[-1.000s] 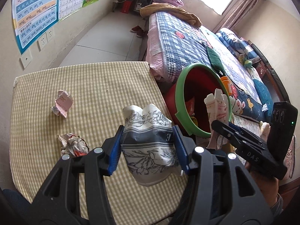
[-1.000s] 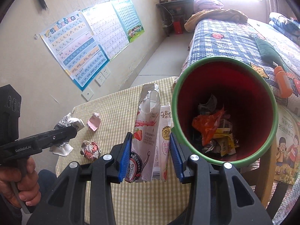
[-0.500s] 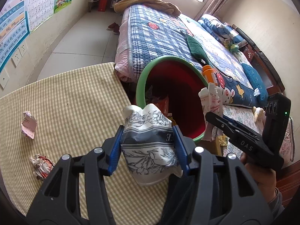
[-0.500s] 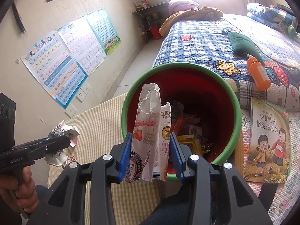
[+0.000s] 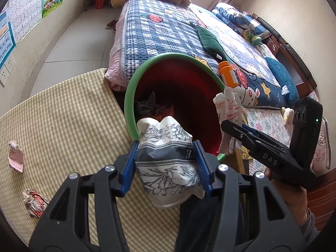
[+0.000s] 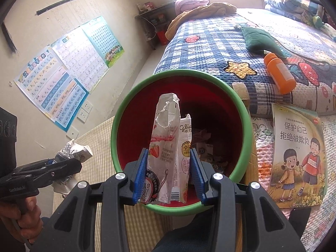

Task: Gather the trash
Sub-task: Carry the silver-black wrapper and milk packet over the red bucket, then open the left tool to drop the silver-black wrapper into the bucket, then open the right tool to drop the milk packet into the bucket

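- Far left of the left wrist view, two scraps lie on the checked tablecloth [image 5: 69, 126]: a pink crumpled paper [image 5: 15, 156] near the edge, and a crushed red-and-silver wrapper [image 5: 34, 202] just below it, the two a little apart.
- Centre of that view, the left gripper [image 5: 166, 163] has its blue pads clamped on a white packet with a dark floral print [image 5: 168, 157]; the packet bulges above and below the pads and sits over the table's edge, right at the near rim of the bin.
- Behind it, the red bin with a green rim [image 5: 134, 96] stands beside the table, against the foot of the bed; dark and orange wrappers show at its bottom.
- To the right in the same view, the right gripper comes in side-on, held in a hand [image 5: 289, 197], with its pale wrappers poking up over the bin's far rim.
- Over to the right wrist view: at far left the left gripper shows again with the floral packet [image 6: 73, 150] in its tips, over the tablecloth.
- Middle of that view, the right gripper [image 6: 169, 175] pinches two flattened wrappers side by side, a torn strawberry-print wrapper [image 6: 162, 153] and a narrower white one [image 6: 185, 147], both upright and directly above the bin's open mouth.
- Right of the bin, an orange bottle [image 6: 279, 73] lies on the patchwork quilt [image 6: 210, 42], and a children's picture book [image 6: 298, 153] lies flat just below it.
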Demonstrator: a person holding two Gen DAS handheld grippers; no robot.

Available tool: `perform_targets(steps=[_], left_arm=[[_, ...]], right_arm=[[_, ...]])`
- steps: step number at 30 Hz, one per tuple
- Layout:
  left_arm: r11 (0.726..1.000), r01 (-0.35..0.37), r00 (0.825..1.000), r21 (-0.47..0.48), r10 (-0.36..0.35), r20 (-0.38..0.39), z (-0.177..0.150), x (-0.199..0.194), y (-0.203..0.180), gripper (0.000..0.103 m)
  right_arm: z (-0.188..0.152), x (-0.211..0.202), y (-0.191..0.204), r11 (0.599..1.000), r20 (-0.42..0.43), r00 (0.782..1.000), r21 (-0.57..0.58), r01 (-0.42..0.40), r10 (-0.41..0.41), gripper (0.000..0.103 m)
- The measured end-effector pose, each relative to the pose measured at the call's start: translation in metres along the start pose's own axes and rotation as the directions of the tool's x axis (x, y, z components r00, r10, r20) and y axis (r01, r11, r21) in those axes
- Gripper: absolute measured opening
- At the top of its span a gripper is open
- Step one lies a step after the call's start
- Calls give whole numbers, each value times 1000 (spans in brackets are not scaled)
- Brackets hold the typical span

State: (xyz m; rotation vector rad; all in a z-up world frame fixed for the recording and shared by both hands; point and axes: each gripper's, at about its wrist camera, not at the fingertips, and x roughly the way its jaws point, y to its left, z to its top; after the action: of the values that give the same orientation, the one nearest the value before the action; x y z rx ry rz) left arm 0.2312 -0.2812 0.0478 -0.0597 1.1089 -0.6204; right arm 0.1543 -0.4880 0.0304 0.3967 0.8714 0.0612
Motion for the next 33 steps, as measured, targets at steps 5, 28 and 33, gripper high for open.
perform_targets(steps=[5,28,33], left_arm=[[1000,9,1000,15,-9,-1,14,9,-6,49],[999,31,999,14,-31,-37,44,60,-5,50],[1000,23,1000,-9,-23,-7,47,56,1,70]], right_arm=[[7,5,-4,1000,8,1000,-1,0,0,39],[15,44,-23,1000,-21,1000,19,15,-15,41],[16,41,-17,999,-5,999,-9,42,-42,50]])
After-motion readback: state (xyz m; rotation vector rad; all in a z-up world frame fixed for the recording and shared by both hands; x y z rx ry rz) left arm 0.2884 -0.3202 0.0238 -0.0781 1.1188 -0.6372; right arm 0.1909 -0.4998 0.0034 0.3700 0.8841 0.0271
